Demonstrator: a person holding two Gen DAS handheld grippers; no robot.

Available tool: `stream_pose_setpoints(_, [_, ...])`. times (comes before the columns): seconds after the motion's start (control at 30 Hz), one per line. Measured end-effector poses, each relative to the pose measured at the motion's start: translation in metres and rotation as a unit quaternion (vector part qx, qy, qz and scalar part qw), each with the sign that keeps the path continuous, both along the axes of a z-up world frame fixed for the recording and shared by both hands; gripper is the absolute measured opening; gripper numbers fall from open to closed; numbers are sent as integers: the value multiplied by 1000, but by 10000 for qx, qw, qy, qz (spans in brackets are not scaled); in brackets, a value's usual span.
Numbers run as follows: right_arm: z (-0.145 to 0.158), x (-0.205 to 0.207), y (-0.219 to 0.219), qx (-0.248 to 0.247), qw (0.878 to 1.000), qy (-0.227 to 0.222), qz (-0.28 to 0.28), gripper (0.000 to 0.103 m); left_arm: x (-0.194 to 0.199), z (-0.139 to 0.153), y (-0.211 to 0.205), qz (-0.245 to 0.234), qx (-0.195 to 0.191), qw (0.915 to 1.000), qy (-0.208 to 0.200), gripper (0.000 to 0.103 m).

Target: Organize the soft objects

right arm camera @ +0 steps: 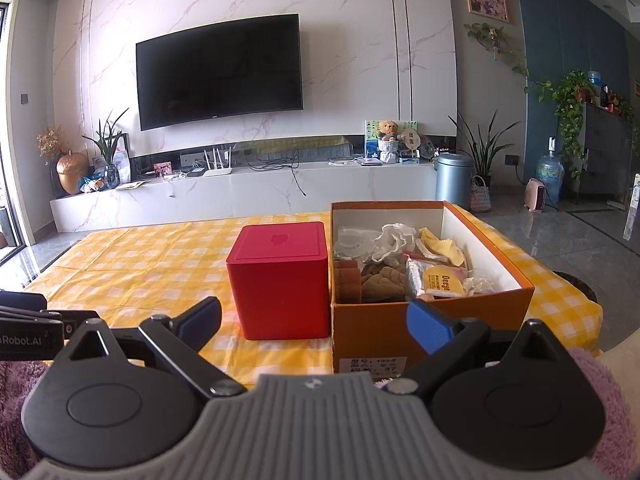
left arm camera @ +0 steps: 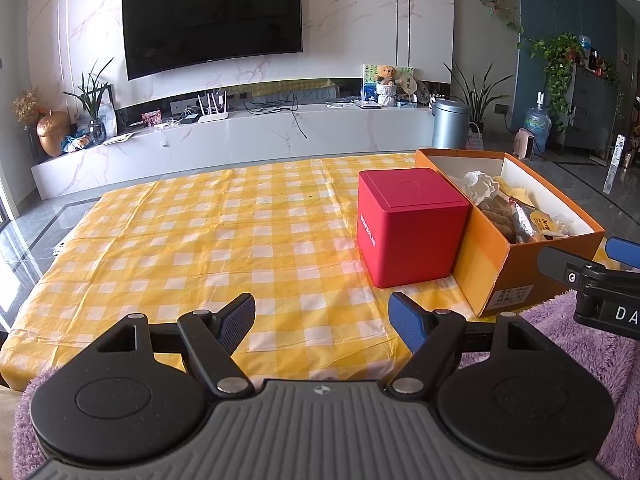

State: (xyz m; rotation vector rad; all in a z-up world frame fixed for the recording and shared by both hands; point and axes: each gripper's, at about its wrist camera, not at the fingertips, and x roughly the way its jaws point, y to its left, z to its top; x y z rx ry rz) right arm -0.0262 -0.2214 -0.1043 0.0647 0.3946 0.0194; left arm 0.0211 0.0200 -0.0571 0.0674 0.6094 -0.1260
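Note:
An orange cardboard box (right arm camera: 372, 332) stands on the yellow checked tablecloth (left arm camera: 200, 240), filled with soft items: white cloth (right arm camera: 390, 242), a yellow cloth (right arm camera: 440, 250), brown pieces (right arm camera: 378, 282) and a wrapped packet (right arm camera: 438, 282). A closed red cube box (right arm camera: 282, 280) stands against its left side. My right gripper (right arm camera: 314, 324) is open and empty, just in front of both boxes. My left gripper (left arm camera: 322, 322) is open and empty over bare cloth, left of the red cube (left arm camera: 408, 226) and orange box (left arm camera: 480, 264). The right gripper (left arm camera: 600, 276) shows at that view's right edge.
A purple fluffy fabric (left arm camera: 580, 344) lies under both grippers at the table's near edge. Beyond the table are a marble TV bench (left arm camera: 240, 140), a wall TV (left arm camera: 212, 20), a grey bin (left arm camera: 450, 124), plants and a water bottle (left arm camera: 538, 122).

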Motion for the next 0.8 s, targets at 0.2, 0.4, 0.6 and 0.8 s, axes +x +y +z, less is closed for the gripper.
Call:
stream_pose_setpoints(0.2, [0, 0, 0, 2, 10000, 3, -3, 98, -1, 0, -1, -6, 31, 10000, 9, 89])
stream_pose_setpoints(0.4, [0, -1, 1, -2, 10000, 9, -24, 98, -1, 0, -1, -5, 31, 10000, 19, 89])
stream_pose_setpoints(0.6, [0, -2, 3, -7, 10000, 20, -54, 98, -2, 0, -1, -6, 34, 10000, 17, 89])
stream_pose_setpoints(0.8, [0, -2, 4, -11, 10000, 27, -66, 98, -3, 0, 0, -40, -10, 10000, -1, 88])
